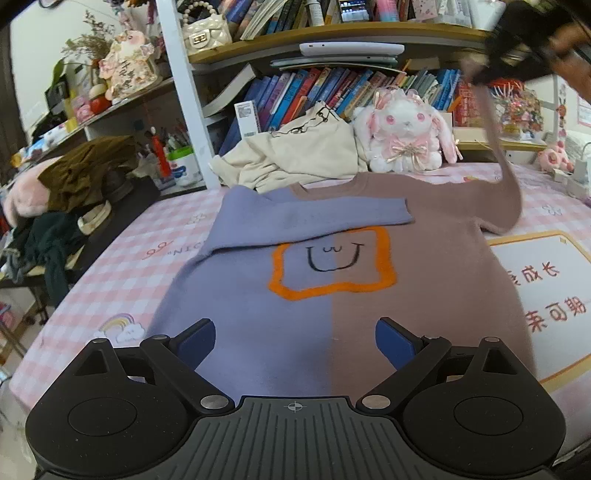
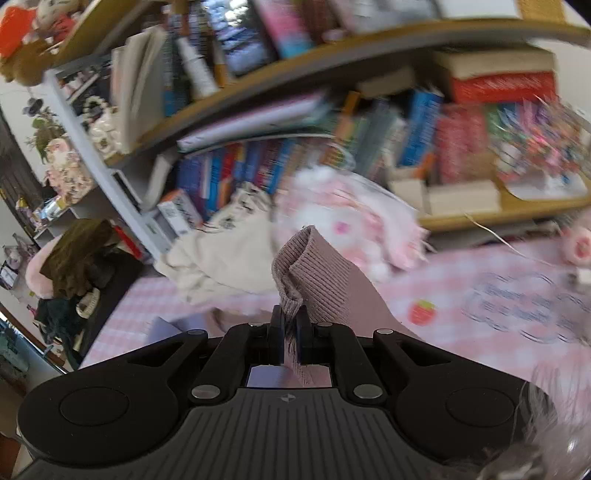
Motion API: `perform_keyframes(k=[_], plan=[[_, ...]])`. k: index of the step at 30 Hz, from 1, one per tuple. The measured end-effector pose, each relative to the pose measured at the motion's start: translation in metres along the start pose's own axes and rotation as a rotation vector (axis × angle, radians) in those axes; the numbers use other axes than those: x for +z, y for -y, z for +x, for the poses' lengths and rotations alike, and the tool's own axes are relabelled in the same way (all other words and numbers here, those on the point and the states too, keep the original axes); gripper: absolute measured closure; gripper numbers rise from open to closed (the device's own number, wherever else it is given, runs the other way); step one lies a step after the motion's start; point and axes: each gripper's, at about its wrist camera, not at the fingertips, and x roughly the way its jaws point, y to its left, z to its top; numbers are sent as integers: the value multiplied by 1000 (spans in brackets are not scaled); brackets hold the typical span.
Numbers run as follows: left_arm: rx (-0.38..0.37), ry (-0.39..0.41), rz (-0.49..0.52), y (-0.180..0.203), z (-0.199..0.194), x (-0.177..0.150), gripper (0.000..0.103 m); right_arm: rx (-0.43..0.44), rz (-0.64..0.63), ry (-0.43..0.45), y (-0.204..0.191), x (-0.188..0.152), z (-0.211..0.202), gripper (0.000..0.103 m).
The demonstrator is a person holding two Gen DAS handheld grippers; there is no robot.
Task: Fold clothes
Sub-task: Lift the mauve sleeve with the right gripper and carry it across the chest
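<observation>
A two-tone sweater (image 1: 332,295), lilac on the left half and mauve-brown on the right, lies flat on the pink checked bed with an orange frame and a drawn face on its chest. Its lilac sleeve (image 1: 317,218) is folded across the chest. The mauve sleeve (image 1: 498,147) is pulled up high at the right by my right gripper (image 1: 480,75), which looks blurred there. In the right wrist view my right gripper (image 2: 290,321) is shut on the ribbed cuff (image 2: 310,269) of that sleeve. My left gripper (image 1: 295,341) hovers open over the sweater's lower hem, holding nothing.
A cream garment (image 1: 295,155) is heaped at the head of the bed beside a white and pink plush rabbit (image 1: 402,129). Bookshelves (image 1: 332,33) rise behind. A chair piled with dark clothes (image 1: 74,206) stands at the left. A white printed panel (image 1: 546,291) lies at the right.
</observation>
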Motion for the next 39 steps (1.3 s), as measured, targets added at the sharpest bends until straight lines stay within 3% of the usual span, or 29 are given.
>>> perform_keyframes(k=[7,16,25,39], plan=[[-56,28,30,-40,6,-2,7,10,-63,33,-85,12,33,97],[-104,59,64,-74,10,-1,3,14,-100,-1,-163,4,83,97],[-122,38,100,-96,20,-5,3,8,-101,-62,-193,-22,127,97],[-120,22,129,-107,25,-8,3,16,-97,-170,-208,-52,179,96]])
